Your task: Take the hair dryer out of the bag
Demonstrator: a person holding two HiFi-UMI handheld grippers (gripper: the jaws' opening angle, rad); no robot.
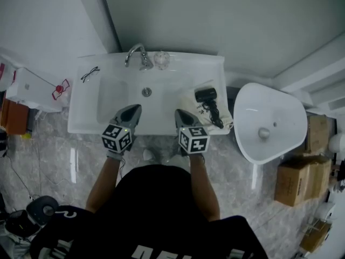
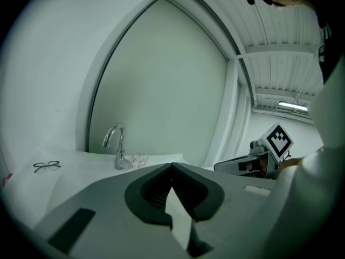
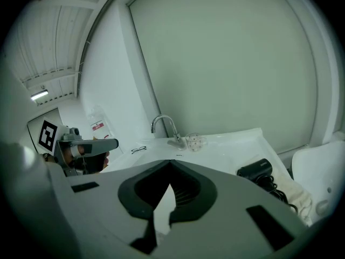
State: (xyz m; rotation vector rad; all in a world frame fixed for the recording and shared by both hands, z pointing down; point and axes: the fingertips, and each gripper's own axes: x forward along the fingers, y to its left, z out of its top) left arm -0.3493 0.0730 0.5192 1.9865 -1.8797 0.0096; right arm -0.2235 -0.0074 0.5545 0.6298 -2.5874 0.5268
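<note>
the black hair dryer [image 1: 206, 95] is lying on the sink [image 1: 108, 69] counter, at the sink's right end, resting on top of the pale bag [image 1: 190, 102], with its dark cord [image 1: 214, 115] trailing toward the counter's front edge. nothing is touching it. the right gripper [image 1: 178, 113] is hovering over the sink's front edge, just left of the bag, and its jaws are pressed together with nothing between them. the right forearm is reaching straight in from the person's body, with the gripper tipping down a little toward the bowl. the left gripper [image 1: 137, 108] is sitting alongside it, also at the sink's front edge and well apart from the dryer, jaws pressed together and empty too. both marker cubes are facing up at the head camera, and the two arms are running almost parallel. behind them the faucet [image 1: 137, 55] is standing at the sink's back rim, and a pair of glasses [image 1: 90, 74] is lying on the sink's left corner.
</note>
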